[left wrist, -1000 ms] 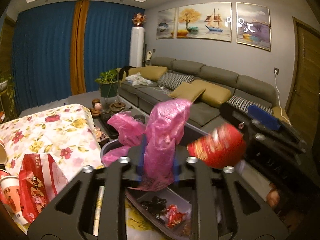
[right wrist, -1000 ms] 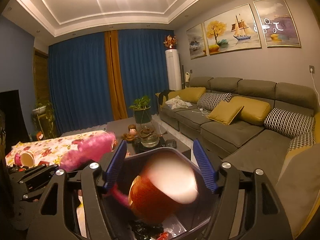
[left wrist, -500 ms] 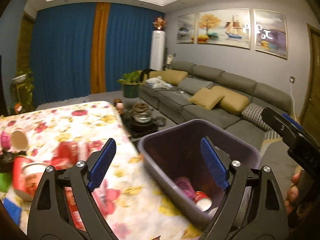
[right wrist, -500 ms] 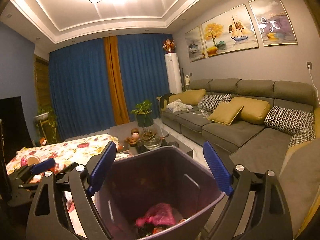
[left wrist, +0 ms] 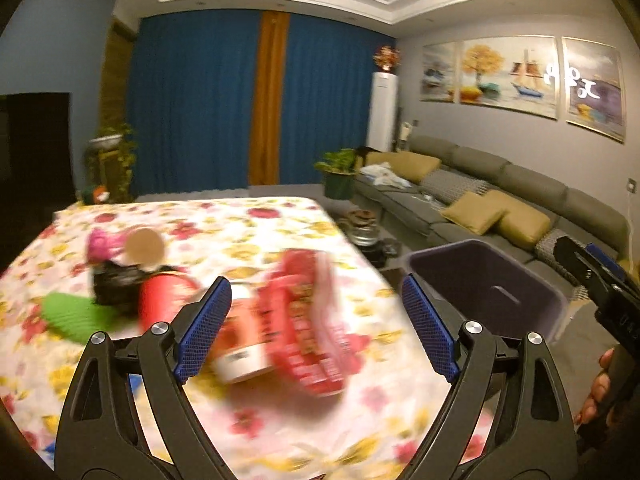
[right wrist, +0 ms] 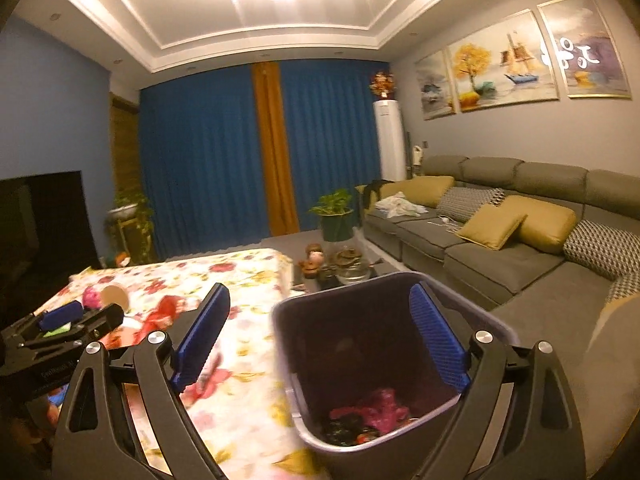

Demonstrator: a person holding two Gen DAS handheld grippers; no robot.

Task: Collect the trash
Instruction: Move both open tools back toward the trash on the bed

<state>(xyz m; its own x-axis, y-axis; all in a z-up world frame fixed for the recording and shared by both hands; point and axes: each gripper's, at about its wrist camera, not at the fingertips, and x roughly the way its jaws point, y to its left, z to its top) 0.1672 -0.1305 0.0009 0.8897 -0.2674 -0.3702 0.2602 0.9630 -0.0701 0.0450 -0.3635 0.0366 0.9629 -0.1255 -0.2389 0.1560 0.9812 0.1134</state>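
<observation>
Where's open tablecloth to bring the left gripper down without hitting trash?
Free: the far tablecloth towards the curtains, and the strip beside the bin. Crowded: red packet and cups just ahead, black and green scraps left.

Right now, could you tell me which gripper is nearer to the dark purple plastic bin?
Right. The right gripper hangs open at the bin rim; the left gripper is open over table litter, away from it.

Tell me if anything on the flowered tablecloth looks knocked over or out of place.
Yes. A red paper cup lies on its side beside a crumpled red snack wrapper, and farther back another tipped cup shows its round base. Motion blur hides finer detail.
</observation>
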